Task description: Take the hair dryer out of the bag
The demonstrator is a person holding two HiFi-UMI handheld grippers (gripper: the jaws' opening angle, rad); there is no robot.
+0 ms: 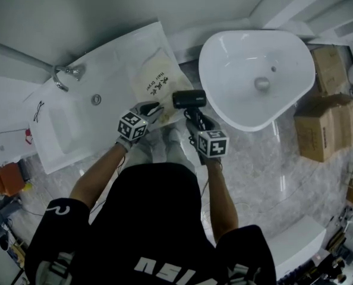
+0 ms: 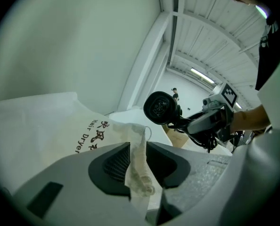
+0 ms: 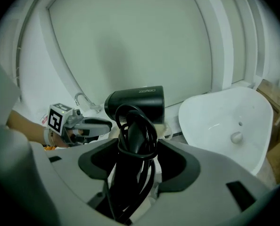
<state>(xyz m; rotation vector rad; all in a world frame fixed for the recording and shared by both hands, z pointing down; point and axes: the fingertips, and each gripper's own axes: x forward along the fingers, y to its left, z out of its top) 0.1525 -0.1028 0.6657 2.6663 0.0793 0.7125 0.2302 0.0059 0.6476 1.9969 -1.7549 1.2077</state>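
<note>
Right claw [image 3: 137,145]: closed on the handle of the hair dryer [image 3: 136,102], with the cord [image 3: 130,128] coiled round the handle between the pads.
Left claw [image 2: 139,161]: jaws apart; a crumpled edge of the bag [image 2: 55,126] stands loosely between them, with no firm pinch to be seen.
Hair dryer, place: black, barrel uppermost, in the air outside the bag and just beside its right edge, between the bag and the white basin [image 1: 257,58].
Bag, place: white, printed, lying flat on the counter next to the sink with the faucet [image 1: 60,77].
Step in hand: judged the last one, carrying the dryer clear.
Handling note: hold the handle firmly, as the cord coil may slip. Lift before going sideways and mind the basin rim. Draw the left claw off without dragging the cloth.
Not visible: the handle's lower end and the plug, sunk in the right claw's body, and the bag's mouth, covered in the head view. Whether any cord trails into the bag cannot be told.
Surroundings: cardboard boxes [image 1: 322,123], well apart at right.
</note>
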